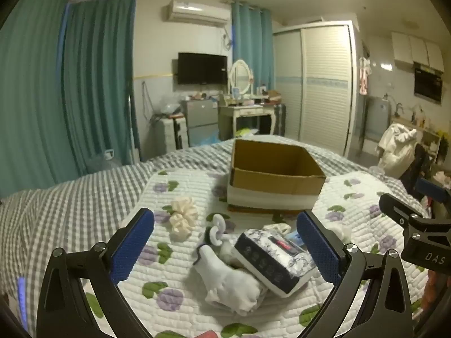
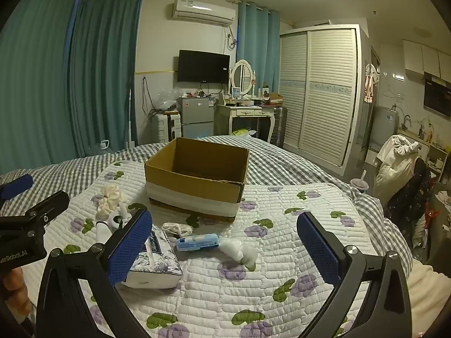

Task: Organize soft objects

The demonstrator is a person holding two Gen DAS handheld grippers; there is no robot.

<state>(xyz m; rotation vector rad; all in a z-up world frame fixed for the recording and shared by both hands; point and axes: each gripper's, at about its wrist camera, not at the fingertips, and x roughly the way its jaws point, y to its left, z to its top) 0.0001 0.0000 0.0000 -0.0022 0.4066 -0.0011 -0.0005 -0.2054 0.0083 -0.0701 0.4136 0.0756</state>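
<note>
An open cardboard box (image 1: 274, 177) (image 2: 197, 174) stands on the floral quilt (image 1: 174, 276). Before it lie soft things: cream scrunchies (image 1: 183, 214) (image 2: 110, 197), a white sock (image 1: 231, 278), a floral tissue pack (image 1: 274, 256) (image 2: 157, 256), a blue packet (image 2: 197, 241), white cotton (image 2: 239, 250) and a small cloth (image 2: 177, 228). My left gripper (image 1: 225, 242) is open and empty over the sock and tissue pack. My right gripper (image 2: 224, 242) is open and empty over the blue packet and cotton. Each gripper's body shows at the edge of the other's view.
The quilt lies on a grey checked bed (image 1: 70, 205). Beyond the bed stand a dressing table (image 2: 248, 112), small fridge (image 2: 196, 118), wardrobe (image 2: 321, 90) and teal curtains (image 1: 84, 84). A chair with clothes (image 2: 400, 163) stands at the right. A cup (image 2: 359, 184) sits at the bed's right edge.
</note>
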